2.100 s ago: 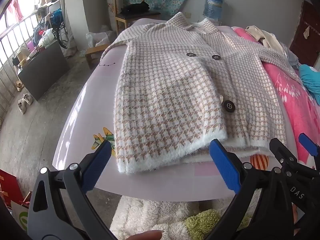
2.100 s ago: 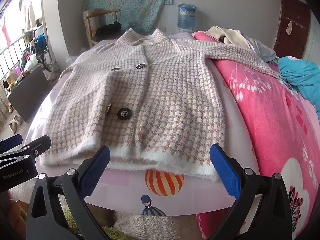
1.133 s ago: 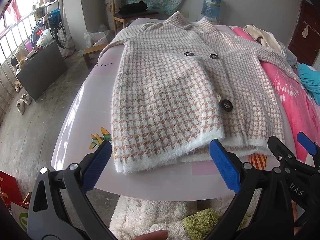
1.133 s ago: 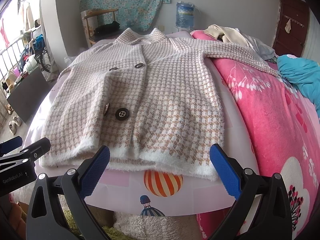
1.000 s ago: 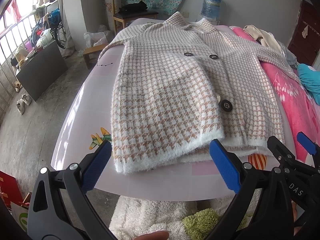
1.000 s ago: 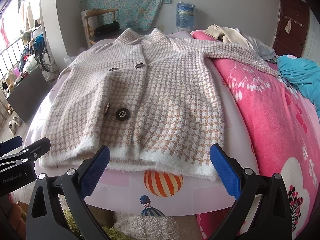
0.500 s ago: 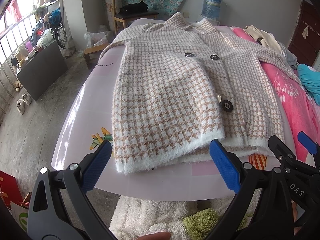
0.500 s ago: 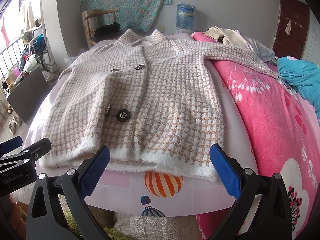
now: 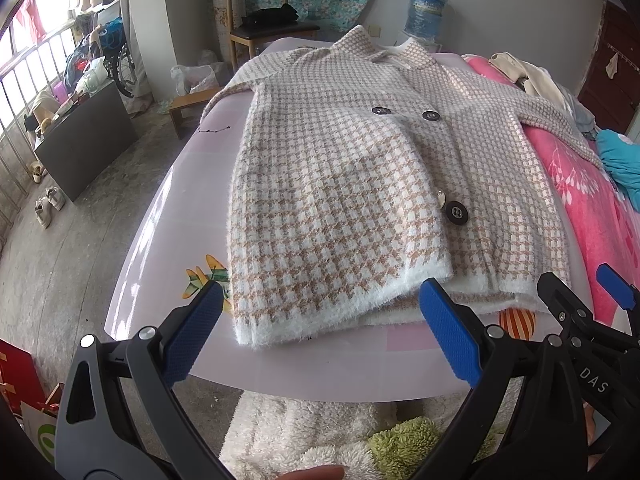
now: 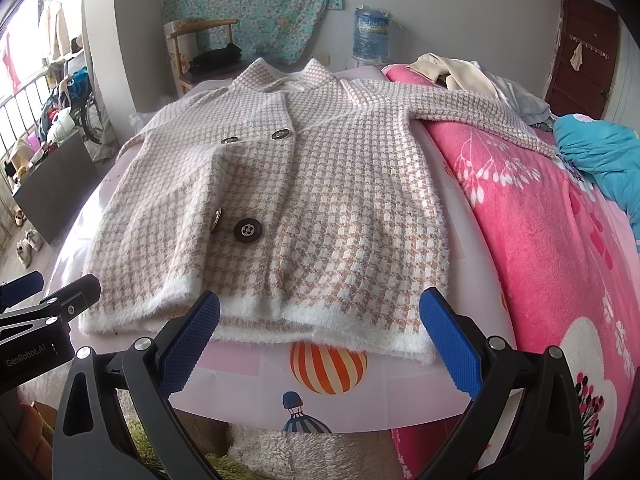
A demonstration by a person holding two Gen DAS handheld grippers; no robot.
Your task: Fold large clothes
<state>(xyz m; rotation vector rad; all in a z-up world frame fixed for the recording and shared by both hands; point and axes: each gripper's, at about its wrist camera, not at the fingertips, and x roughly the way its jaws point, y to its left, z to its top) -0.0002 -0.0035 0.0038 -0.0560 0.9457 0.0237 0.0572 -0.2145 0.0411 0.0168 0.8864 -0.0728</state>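
A beige and white houndstooth coat (image 9: 360,184) with dark buttons lies flat, front up, on a pale bed sheet (image 9: 192,200); its white fuzzy hem faces me. It also shows in the right wrist view (image 10: 320,200), with its right sleeve stretched over a pink blanket (image 10: 560,240). My left gripper (image 9: 320,332) is open and empty just before the hem's left corner. My right gripper (image 10: 320,332) is open and empty just before the hem's right half. Each gripper appears at the edge of the other's view.
A wooden chair (image 9: 264,16) and a water bottle (image 9: 428,8) stand beyond the bed. A turquoise garment (image 10: 600,152) and pale clothes (image 10: 460,68) lie on the blanket at right. A fluffy rug (image 9: 320,432) lies below the bed edge. A dark cabinet (image 9: 80,140) stands left.
Both grippers have stayed almost still, with slight drifting only. The coat has not moved.
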